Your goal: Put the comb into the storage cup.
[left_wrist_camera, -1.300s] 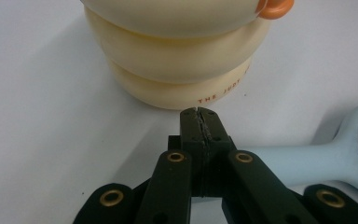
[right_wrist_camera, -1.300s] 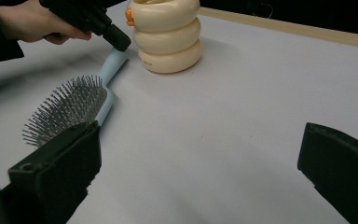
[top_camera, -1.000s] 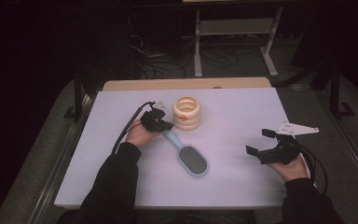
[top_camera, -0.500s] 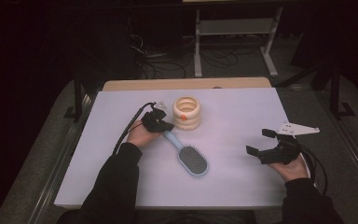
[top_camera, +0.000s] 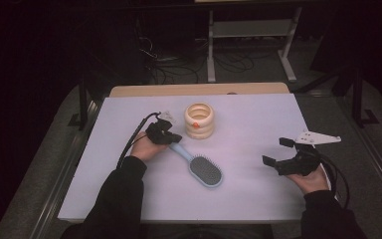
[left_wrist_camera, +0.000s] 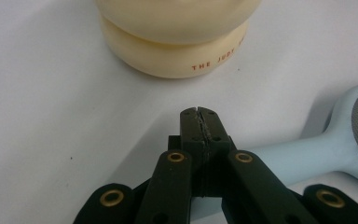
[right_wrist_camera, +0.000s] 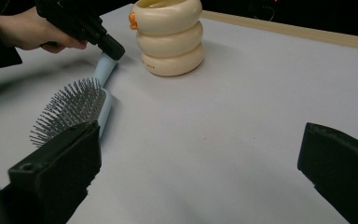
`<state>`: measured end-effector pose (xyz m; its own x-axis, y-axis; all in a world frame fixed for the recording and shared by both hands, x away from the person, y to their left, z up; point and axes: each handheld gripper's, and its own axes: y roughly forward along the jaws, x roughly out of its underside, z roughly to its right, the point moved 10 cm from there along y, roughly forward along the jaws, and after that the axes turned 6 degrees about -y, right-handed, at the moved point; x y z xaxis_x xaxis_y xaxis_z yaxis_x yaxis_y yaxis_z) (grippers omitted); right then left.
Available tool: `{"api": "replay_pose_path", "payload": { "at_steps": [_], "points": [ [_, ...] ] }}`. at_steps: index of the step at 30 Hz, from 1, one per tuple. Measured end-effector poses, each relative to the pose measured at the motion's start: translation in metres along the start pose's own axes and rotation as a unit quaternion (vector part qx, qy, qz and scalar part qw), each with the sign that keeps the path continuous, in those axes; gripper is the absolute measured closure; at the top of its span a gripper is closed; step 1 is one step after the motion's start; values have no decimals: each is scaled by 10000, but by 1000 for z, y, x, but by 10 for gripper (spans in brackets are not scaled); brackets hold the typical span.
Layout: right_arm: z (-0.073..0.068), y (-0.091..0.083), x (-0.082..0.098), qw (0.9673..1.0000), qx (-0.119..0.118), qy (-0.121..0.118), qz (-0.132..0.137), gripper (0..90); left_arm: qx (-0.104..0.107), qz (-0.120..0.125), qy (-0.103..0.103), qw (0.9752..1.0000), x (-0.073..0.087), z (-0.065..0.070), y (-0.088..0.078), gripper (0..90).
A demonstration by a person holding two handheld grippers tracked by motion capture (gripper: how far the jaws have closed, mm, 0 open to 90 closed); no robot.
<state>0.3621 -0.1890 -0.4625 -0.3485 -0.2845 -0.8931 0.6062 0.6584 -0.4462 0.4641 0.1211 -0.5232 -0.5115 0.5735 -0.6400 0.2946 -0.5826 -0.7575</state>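
Observation:
A light blue hairbrush (top_camera: pixel 205 171) with a grey bristle pad lies in the middle of the white table (top_camera: pixel 248 114), handle pointing up-left. My left gripper (top_camera: pixel 173 138) is shut, its tips over the handle's end with nothing between the jaws. In the left gripper view the closed jaws (left_wrist_camera: pixel 200 113) sit above the blue handle (left_wrist_camera: pixel 289 154), facing the cream ringed cup (left_wrist_camera: pixel 172 42). The same cup (top_camera: pixel 199 120) stands just beyond the brush. My right gripper (top_camera: pixel 276 151) is open above the table's right side. Its view (right_wrist_camera: pixel 200 140) takes in the brush (right_wrist_camera: pixel 72 109), the cup (right_wrist_camera: pixel 170 35) and the left gripper (right_wrist_camera: pixel 114 50).
A wooden board edge (top_camera: pixel 199 89) runs along the table's far side. Beyond it are a metal shelf frame (top_camera: pixel 248 30) and cables (top_camera: pixel 174 64) on the dark floor. Bare tabletop lies between the brush and my right gripper.

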Motion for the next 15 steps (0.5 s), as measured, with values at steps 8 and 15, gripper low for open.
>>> {"api": "replay_pose_path", "payload": {
  "at_steps": [8,15],
  "points": [
    [1,-1,-1,10000,17,15,25,0,-28,-228,235,9995,16,9,3,900],
    [1,-1,0,10000,24,17,18,0,-33,-215,356,9991,24,14,-7,900]
  ]
}}
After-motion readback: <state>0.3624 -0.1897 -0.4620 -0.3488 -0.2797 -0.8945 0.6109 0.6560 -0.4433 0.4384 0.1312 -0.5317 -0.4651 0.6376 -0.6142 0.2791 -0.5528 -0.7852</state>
